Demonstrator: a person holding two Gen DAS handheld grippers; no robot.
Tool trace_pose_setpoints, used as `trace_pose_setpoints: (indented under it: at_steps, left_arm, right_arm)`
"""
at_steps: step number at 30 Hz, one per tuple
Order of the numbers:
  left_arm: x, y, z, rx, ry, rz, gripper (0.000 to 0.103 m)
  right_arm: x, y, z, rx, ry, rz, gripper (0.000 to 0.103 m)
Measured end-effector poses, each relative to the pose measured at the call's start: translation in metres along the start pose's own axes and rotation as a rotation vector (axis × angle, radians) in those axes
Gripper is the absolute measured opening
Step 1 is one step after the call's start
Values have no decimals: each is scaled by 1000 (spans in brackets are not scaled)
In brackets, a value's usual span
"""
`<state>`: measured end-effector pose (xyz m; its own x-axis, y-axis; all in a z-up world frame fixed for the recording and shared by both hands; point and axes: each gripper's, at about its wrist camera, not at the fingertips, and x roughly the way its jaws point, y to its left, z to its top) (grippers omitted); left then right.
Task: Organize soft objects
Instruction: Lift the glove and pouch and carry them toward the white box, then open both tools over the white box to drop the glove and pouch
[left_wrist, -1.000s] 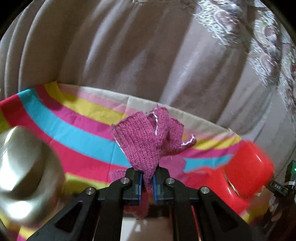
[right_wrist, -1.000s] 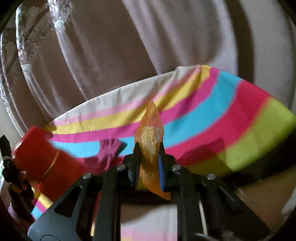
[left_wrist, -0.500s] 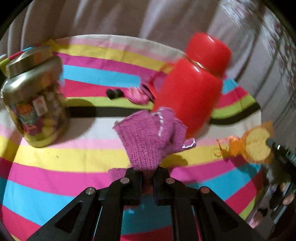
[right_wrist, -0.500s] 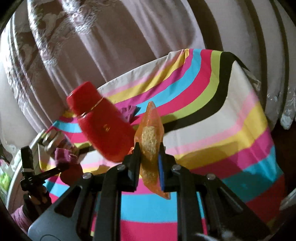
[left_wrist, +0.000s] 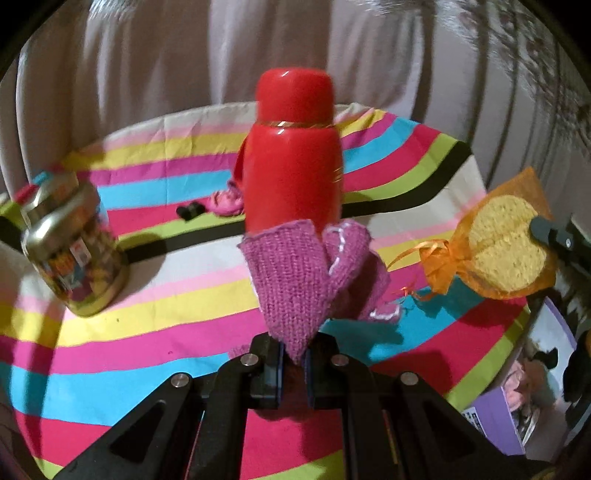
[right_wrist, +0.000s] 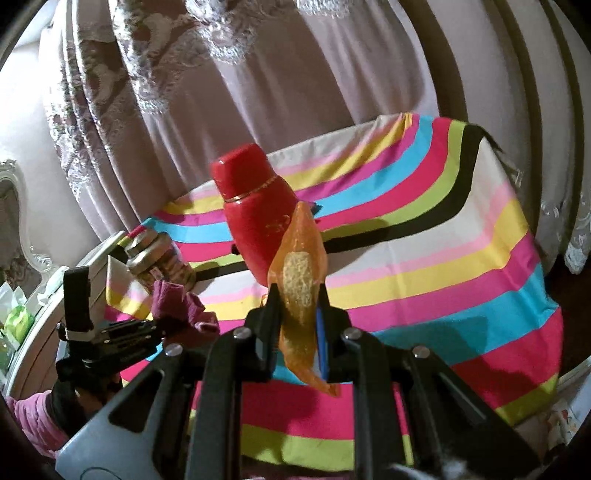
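While the left gripper (left_wrist: 293, 363) has its jaws clamped on a purple knitted glove (left_wrist: 306, 280) above the striped desk (left_wrist: 147, 317), the right gripper (right_wrist: 297, 326) pinches an orange mesh pouch (right_wrist: 301, 280) just before the red flask (left_wrist: 293, 158).

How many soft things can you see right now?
3. A purple knitted glove is held in the left gripper, an orange mesh pouch in the right gripper, and a pink item lies behind the red flask, partly hidden.
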<state>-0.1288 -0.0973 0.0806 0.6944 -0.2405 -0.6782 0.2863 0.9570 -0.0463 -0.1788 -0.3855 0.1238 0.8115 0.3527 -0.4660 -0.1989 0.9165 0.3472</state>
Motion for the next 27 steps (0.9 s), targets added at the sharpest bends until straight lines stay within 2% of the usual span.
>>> trace_pose_setpoints:
  at_steps: [10,19,23,27]
  left_arm:
    - [-17,-40,2,80,-23,-47,9]
    - [-38,-91,6,188,-39,-109,9]
    - [-48,-124,9,258,-47,-161,9]
    - [-58,-162,11,332,-37,-250,9]
  right_arm:
    - [-53,-17,0,19,-63,-46,20]
    - [-112,-43,-12,42,-102,-141,20]
    - [-140,-53,-22,50,-110,-202,20]
    - [-168,-62,-33,38,-109,-287,20]
